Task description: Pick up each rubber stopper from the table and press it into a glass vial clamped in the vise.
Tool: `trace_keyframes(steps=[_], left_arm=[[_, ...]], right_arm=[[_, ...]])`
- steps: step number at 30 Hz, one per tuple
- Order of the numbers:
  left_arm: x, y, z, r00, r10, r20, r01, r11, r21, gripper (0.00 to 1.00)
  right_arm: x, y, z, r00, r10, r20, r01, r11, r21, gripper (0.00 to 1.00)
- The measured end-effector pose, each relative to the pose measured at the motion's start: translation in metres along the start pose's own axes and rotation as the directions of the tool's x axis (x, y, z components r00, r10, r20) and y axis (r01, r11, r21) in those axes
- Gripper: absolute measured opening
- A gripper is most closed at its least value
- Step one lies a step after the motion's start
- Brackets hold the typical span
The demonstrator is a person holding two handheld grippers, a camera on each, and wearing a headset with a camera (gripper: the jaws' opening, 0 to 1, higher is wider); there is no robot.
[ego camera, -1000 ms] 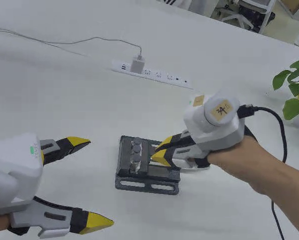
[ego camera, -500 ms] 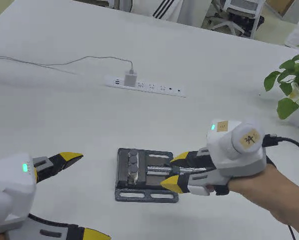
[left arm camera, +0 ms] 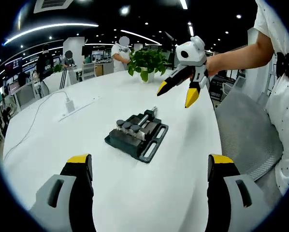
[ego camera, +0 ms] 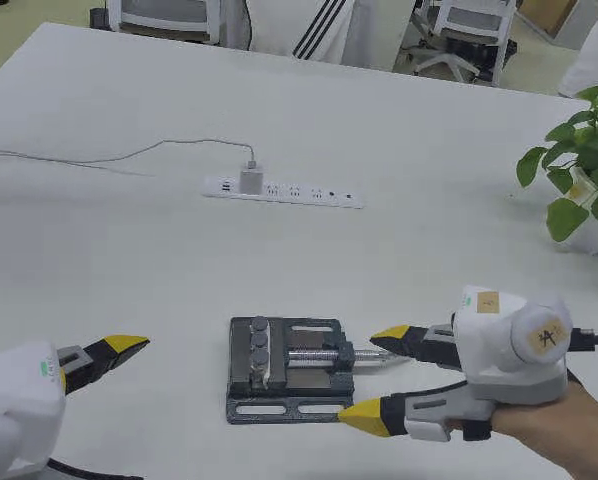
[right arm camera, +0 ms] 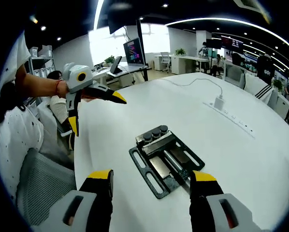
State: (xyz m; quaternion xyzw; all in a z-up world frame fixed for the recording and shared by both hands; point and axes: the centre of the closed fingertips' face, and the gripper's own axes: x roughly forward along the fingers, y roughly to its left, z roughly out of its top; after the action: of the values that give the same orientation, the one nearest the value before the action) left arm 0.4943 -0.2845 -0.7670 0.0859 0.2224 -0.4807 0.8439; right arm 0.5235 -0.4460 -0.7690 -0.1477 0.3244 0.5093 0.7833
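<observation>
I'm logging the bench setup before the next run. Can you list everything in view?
table: one, white, under everything
vise: one, dark grey, table centre
stoppers: three, grey, in a row in the vise
power strip: one, white, behind the vise
charger: one, white, plugged into the power strip
cable: one, grey, trailing left from the charger
plant: one, green, right table edge
chairs: at least two, pale, beyond the far edge
left gripper: one, white, yellow-tipped, open
right gripper: one, same colours, open
hand: one, holding the right gripper
</observation>
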Motion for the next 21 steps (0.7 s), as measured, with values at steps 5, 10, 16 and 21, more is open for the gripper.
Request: trace_keyframes(steps=[5, 10, 16, 21], left_arm=[[0.004, 0.002, -0.01, 0.9996, 0.003, -0.026, -0.003, 1.0, -0.008, 0.99], [0.006, 0.0, -0.012, 0.9992, -0.002, -0.04, 0.001, 1.0, -0.012, 0.99], [0.009, 0.001, -0.01, 0.9991, -0.004, -0.042, 0.004, 1.0, -0.014, 0.99], [0.011, -0.001, -0.008, 0.9991, -0.008, -0.042, 0.008, 1.0, -0.012, 0.99]], right_arm=[[-0.002, 0.004, -0.001, 0.9987, 0.009, 0.051, -0.008, 1.0, -0.015, 0.74], [-0.001, 0.007, 0.0, 0.9963, 0.011, 0.085, -0.009, 1.0, -0.028, 0.82], [-0.003, 0.007, -0.002, 0.9956, 0.009, 0.093, -0.007, 1.0, -0.019, 0.84], [-0.007, 0.005, -0.002, 0.9946, -0.002, 0.104, 0.004, 1.0, -0.016, 0.84]])
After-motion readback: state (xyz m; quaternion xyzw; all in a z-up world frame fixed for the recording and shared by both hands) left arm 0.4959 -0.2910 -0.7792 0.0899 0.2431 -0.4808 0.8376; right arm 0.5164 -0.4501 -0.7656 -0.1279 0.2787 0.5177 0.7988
